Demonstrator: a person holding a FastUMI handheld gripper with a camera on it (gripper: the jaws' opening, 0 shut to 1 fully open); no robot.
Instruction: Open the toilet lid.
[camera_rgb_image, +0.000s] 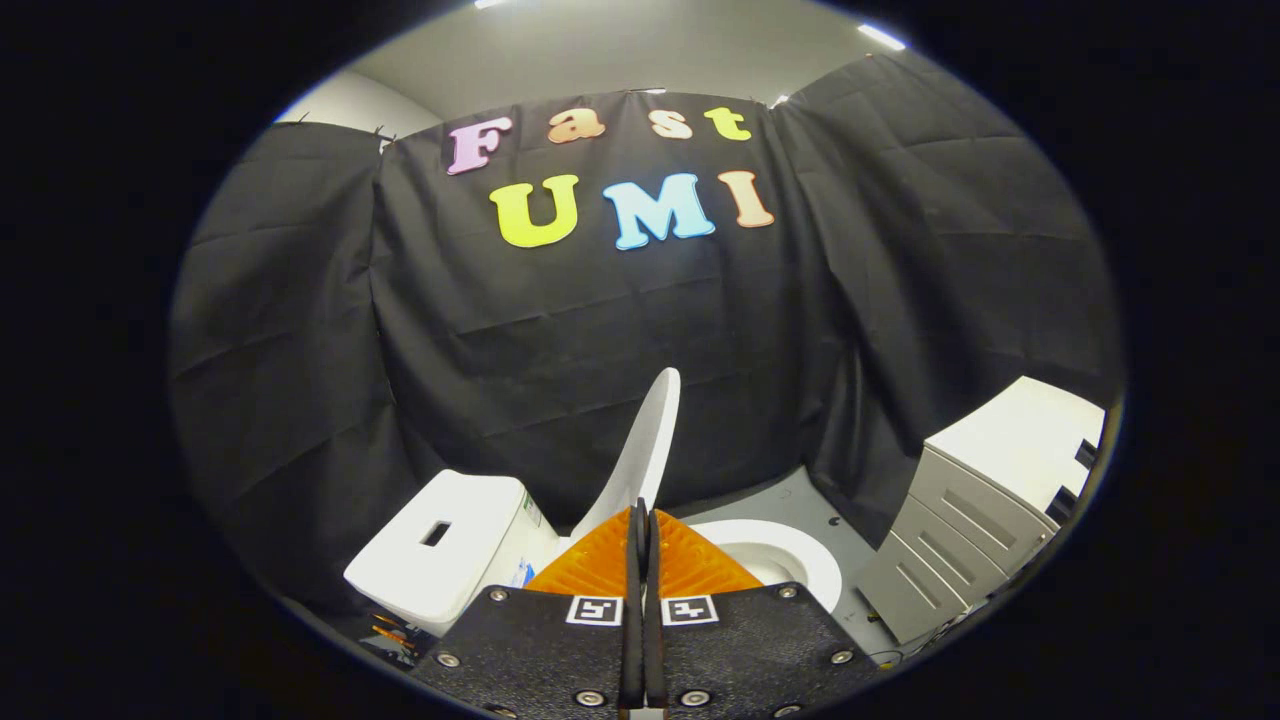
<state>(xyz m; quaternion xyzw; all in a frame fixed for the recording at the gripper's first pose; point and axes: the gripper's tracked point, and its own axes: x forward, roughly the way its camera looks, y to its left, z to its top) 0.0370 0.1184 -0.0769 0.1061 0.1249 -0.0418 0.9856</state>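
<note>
the booth has black cloth walls (560, 340) and a grey floor (790, 500). the toilet lid (645, 450) stands raised just beyond the gripper (643, 520), whose fingers are pressed together on nothing. the tank (440, 550) sits left, the bowl rim (790, 555) right, a drawer cabinet (985, 510) further right, bare floor between.

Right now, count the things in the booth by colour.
White: 3, the raised toilet lid, the bowl and the tank.
Grey: 1, the drawer cabinet.
Total: 4.
The gripper is shut, holding nothing.
</note>
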